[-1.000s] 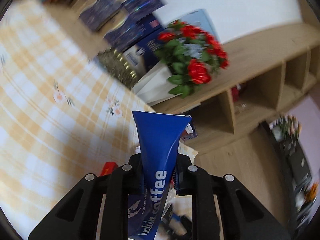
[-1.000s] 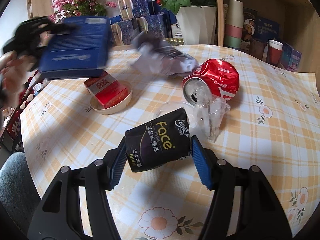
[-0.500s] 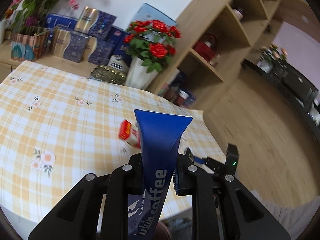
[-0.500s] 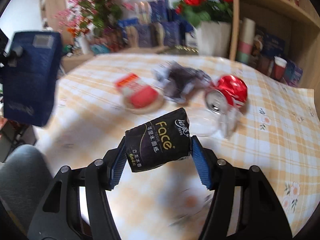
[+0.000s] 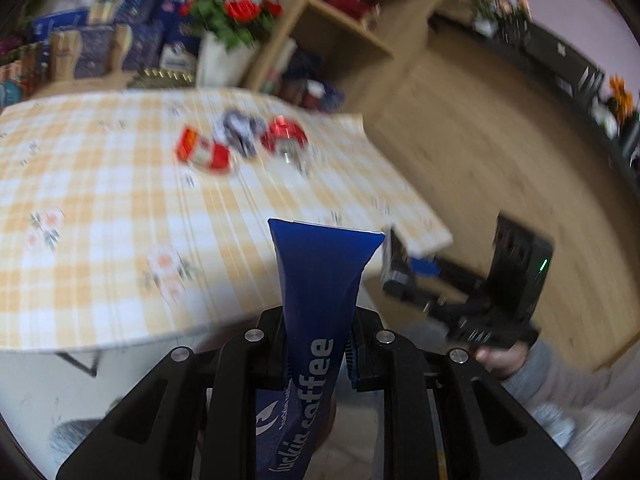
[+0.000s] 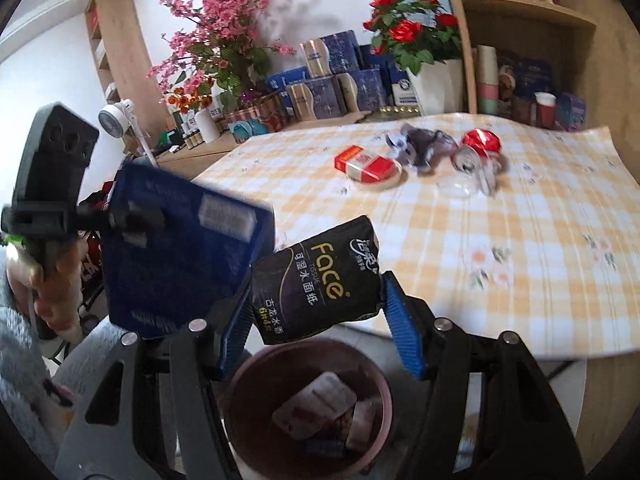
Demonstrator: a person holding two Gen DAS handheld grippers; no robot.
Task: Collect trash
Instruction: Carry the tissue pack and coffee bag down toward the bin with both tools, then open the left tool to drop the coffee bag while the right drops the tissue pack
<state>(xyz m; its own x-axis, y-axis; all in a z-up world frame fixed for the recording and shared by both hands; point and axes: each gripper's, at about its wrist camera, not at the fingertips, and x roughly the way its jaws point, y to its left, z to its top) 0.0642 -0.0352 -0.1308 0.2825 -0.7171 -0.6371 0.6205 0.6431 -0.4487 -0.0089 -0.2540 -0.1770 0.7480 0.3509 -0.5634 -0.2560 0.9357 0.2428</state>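
Observation:
My left gripper (image 5: 320,340) is shut on a flattened blue coffee bag (image 5: 324,276) and hangs off the table's near edge. In the right wrist view that blue bag (image 6: 176,248) hangs at the left, held by a hand. My right gripper (image 6: 316,320) is shut on a black tissue pack (image 6: 316,280), just above a dark red bin (image 6: 387,400) that holds several scraps. Back on the checked tablecloth (image 6: 520,240) lie a red cigarette pack (image 6: 362,162) on a small dish, a crumpled grey wrapper (image 6: 420,146), a crushed red can (image 6: 478,146) and a clear plastic cup (image 6: 460,188).
Flower pots, blue boxes and tins line the ledge behind the table (image 6: 332,80). A wooden shelf unit (image 6: 532,40) with cups stands at the right. The person's knee and sleeve (image 6: 24,360) are at the left of the bin. Wooden floor (image 5: 500,140) lies right of the table.
Both grippers have drawn back from the table past its near edge, each still holding its item. The bin has come into view under the right gripper. The left view has rolled level.

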